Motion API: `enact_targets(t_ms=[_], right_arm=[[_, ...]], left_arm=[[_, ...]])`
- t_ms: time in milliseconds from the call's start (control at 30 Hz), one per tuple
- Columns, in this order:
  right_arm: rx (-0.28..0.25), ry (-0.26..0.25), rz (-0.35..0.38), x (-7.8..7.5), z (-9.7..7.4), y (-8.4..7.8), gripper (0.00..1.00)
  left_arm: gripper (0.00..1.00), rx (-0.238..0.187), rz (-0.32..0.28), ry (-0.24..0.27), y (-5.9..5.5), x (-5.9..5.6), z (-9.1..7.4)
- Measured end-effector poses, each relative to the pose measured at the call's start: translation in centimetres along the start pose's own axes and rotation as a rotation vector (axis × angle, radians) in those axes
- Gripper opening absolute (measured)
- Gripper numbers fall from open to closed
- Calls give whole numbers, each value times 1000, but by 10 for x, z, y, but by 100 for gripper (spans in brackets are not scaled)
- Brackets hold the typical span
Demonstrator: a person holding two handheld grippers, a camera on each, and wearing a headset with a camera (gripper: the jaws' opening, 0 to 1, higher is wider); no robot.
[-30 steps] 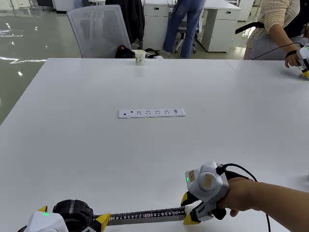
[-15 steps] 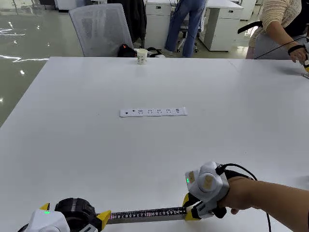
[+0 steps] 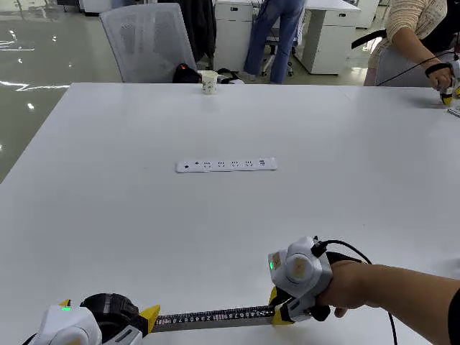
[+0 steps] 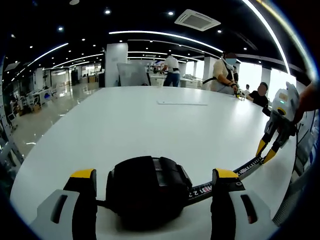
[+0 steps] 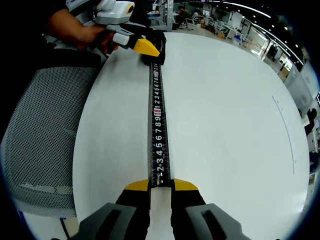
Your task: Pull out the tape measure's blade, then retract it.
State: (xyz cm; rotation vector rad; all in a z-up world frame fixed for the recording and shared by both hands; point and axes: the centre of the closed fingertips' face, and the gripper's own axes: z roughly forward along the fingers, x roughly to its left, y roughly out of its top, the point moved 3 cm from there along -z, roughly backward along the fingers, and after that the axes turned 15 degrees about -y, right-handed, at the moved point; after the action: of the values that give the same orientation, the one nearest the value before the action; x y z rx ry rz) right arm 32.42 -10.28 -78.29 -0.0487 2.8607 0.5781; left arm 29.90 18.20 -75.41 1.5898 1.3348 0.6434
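L hand-held gripper [image 4: 153, 175] clamps tape measure [image 4: 147, 195], bottom centre; R hand-held gripper [image 5: 161, 185] pinches blade [image 5: 157, 115] tip. We move R straight along blade line, slowly, low over table [image 5: 225, 100].

A white power strip [image 3: 226, 164] lies on the white table [image 3: 345, 151], a paper cup [image 3: 208, 83] near its far edge.

The white table [image 3: 108, 215] lies open from its near edge to the power strip [image 3: 226, 165] at mid-table; a paper cup [image 3: 208, 83] stands at the far edge; the blade [image 3: 212, 317] stretches from the tape measure [image 3: 109, 311] along the near edge.
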Motion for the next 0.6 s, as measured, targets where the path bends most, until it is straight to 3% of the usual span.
enact_targets(t_ms=[267,333,433,600], right_arm=[[12,-10,61,-1,0,1,12],[4,-12,38,-1,0,1,12],[-4,-9,41,0,0,0,12],[-9,-11,65,0,0,0,11]], left_arm=[[82,14,-16,27,-3,5,-1],[79,16,-15,26,-3,5,0],[71,22,-14,17,-3,3,0],[66,31,-12,25,-4,5,-2]])
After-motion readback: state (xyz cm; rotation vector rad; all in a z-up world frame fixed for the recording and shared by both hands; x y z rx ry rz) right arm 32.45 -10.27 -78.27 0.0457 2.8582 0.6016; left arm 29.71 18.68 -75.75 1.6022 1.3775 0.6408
